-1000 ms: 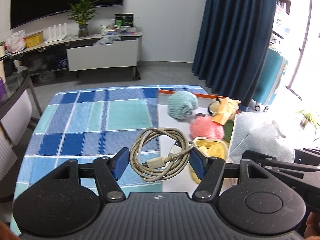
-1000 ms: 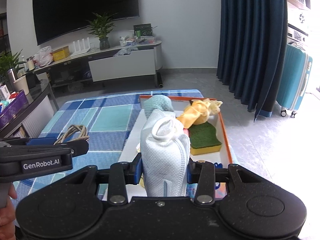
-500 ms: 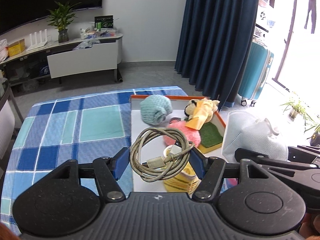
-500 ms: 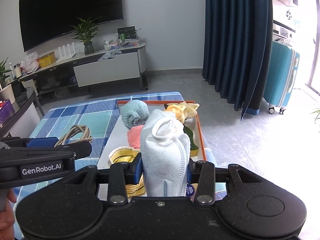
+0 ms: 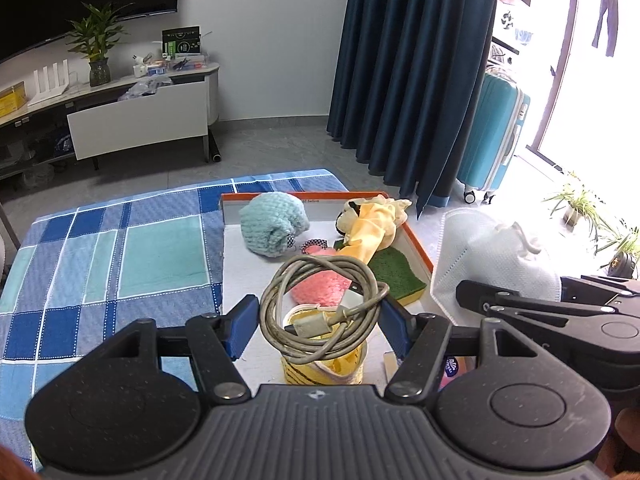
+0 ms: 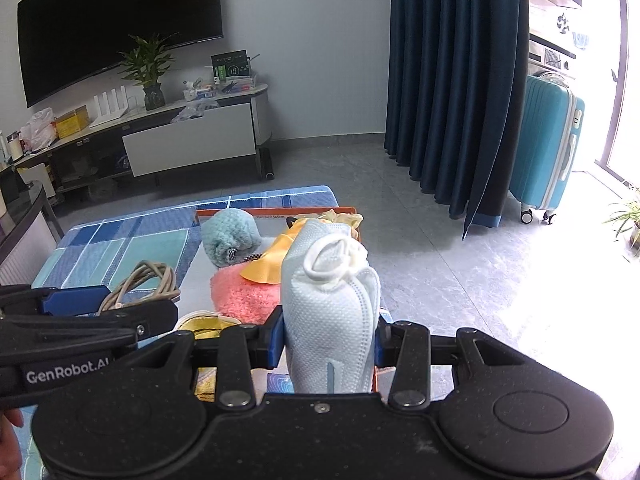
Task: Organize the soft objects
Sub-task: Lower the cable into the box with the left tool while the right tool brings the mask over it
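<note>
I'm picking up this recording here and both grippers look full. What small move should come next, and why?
Probably lower the left gripper and release the coiled cable into the orange-rimmed tray. It is shut on the coil, which hangs above the tray's near end over a yellow item. The right gripper, shut on the white mask, is nearer the tray's right edge and could follow.

"GenRobot.AI" in white letters on the side of the left gripper [image 6: 106,294], lower left of the right wrist view; last letter partly cut off by the other gripper's body. Small print runs along the far orange rim of the tray [image 6: 276,211], mid frame, too small to read. Green-and-black box [image 6: 230,65] on the TV cabinet, upper centre, carries print and round icons, also illegible; same box [image 5: 181,42] in left wrist view, upper left.
</note>
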The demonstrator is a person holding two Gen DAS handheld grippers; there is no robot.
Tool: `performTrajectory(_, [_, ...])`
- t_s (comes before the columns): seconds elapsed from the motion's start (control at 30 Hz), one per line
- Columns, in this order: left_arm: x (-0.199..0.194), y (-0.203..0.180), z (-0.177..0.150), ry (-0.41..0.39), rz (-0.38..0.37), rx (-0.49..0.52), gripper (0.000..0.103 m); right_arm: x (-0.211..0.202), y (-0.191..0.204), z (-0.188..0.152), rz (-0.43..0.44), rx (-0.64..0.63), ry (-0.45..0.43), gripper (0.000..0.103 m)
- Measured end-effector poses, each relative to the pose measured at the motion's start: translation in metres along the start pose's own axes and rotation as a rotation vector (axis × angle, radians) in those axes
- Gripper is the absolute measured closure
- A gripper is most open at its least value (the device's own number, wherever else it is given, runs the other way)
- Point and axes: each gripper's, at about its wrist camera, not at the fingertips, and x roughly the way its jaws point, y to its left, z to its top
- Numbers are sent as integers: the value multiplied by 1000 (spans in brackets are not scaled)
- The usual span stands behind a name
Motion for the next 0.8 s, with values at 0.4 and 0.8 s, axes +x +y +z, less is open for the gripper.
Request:
performTrajectory(0.4, [12, -2, 5, 22, -3, -1, 37, 14, -3, 13, 5, -9, 4, 54])
performTrajectory(0.8, [21, -5, 12, 38, -16, 6, 37, 24, -9, 34, 36, -10, 1, 54])
